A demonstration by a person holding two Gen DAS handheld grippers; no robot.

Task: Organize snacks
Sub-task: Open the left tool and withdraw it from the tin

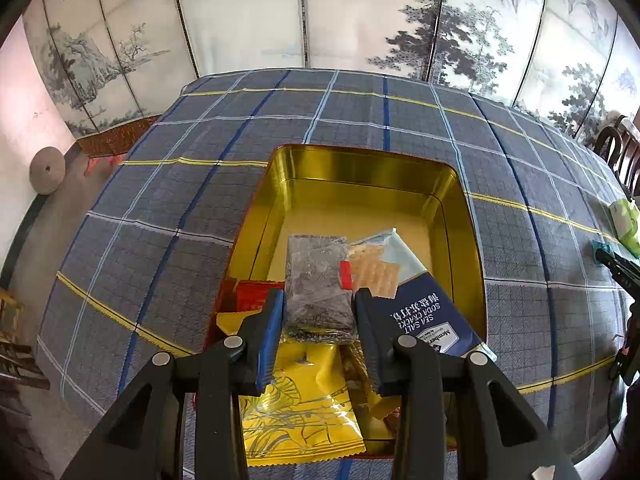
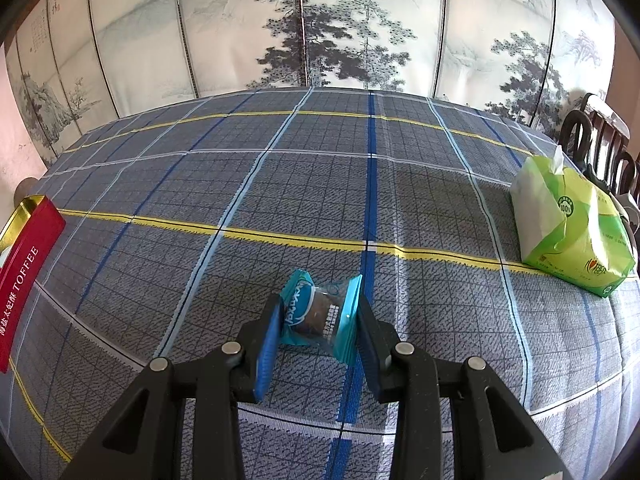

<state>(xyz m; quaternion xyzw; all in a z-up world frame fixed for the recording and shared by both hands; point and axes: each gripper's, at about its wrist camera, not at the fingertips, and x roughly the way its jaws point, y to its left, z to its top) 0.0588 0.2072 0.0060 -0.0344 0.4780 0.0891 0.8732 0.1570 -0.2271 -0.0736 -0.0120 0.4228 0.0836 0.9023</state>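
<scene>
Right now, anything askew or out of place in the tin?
Yes. The sea salt soda cracker pack lies tilted over the tin's right wall instead of flat inside. The left hand-held gripper holds a clear dark snack bag above the other packets. No spill or damage.

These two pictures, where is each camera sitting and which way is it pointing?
Left wrist: on the left gripper, looking forward and down into the gold-lined tin, its fingers on either side of a clear packet of dark snacks.
Right wrist: on the right gripper, looking across the tablecloth, its fingers closed on a teal-wrapped snack; a green tissue pack lies far right.
Shared: plaid tablecloth, painted screen, and the tin, seen from outside at left in the right view.
</scene>
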